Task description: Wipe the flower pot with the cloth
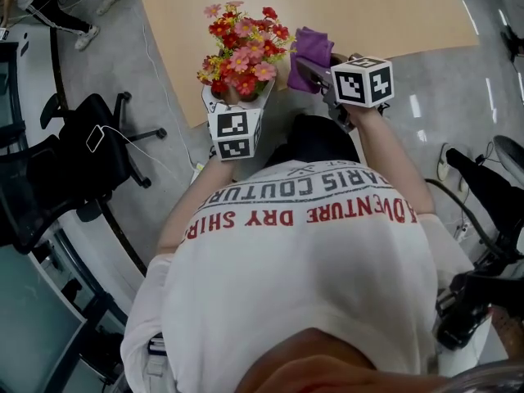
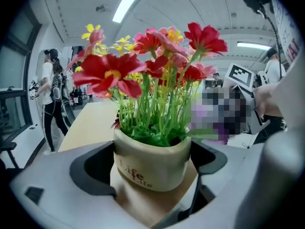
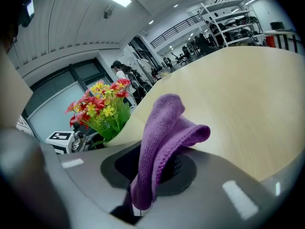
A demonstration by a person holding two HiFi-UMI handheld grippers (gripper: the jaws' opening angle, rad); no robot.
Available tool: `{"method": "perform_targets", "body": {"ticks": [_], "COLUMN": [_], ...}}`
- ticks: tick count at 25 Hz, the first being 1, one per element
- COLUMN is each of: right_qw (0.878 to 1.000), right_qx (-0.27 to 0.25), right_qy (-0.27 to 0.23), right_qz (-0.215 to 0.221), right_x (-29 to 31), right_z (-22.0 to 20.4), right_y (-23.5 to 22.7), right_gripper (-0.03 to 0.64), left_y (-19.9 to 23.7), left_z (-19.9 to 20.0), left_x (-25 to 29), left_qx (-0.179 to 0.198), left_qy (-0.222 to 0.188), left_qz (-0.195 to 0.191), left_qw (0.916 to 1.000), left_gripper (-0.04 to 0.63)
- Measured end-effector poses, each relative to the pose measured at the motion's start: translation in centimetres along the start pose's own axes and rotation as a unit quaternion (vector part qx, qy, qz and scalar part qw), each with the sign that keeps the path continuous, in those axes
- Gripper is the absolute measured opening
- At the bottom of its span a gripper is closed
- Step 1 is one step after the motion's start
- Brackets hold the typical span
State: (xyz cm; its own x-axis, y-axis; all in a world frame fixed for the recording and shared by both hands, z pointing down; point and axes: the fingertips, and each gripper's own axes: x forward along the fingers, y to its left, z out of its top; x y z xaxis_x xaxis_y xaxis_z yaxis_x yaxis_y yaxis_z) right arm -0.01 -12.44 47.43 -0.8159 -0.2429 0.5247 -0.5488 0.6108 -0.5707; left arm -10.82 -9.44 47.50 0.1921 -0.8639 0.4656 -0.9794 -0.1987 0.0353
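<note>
A pale wooden surface [image 1: 327, 23] stood on a grey floor [image 1: 164, 97] beside a black office chair [image 1: 74, 162], under long ceiling strip lights [image 2: 131, 1], with metal shelving racks [image 3: 228, 18], glazed partitions [image 3: 62, 99] and a standing person [image 2: 50, 99] beyond.

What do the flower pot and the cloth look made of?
The flower pot: probably glazed ceramic; cream, smooth, faint sheen, printed lettering, thick rim. The cloth: soft knit or microfibre fabric, purple, matte; ribbed looped weave, limp folds.

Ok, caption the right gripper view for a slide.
Right gripper clamps a purple cloth over the table, potted flowers beyond.
</note>
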Motion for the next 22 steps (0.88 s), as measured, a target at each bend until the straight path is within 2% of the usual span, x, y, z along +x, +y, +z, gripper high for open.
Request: {"method": "perform_targets", "body": {"ticks": [5,10,12,17,22], "right_qw": [1.0,0.999,0.997,0.993,0.99], "right_qx": [0.005,0.017,0.023,0.039,0.026], "right_qy": [-0.003,0.004,0.011,0.006,0.008], "right_qz": [0.017,0.051,0.069,0.113,0.135], "right_x": [-0.1,0.6,1.2,2.0,2.6], "right_z": [0.2,0.4,0.0,-0.3,0.6], "right_y": [0.3,1.3,2.0,3.6,4.9], "right_gripper": [0.053,0.053,0.054,0.052,0.052], "left_y": [-0.3,0.5,1.1,1.7,1.5], "left_z": [0.3,0.3,-0.2,-1.1,-1.2], "left_x": [0.0,0.2,0.1,-0.2,-0.3], "left_qx": [0.048,0.092,0.105,0.127,0.133], "left_qy": [-0.016,-0.005,0.0,0.013,0.018], "left_qz": [-0.092,-0.191,-0.22,-0.257,-0.263], "left_qw": [0.9945,0.9773,0.9699,0.958,0.9553], "left_gripper": [0.508,0.508,0.508,0.508,0.508]}}
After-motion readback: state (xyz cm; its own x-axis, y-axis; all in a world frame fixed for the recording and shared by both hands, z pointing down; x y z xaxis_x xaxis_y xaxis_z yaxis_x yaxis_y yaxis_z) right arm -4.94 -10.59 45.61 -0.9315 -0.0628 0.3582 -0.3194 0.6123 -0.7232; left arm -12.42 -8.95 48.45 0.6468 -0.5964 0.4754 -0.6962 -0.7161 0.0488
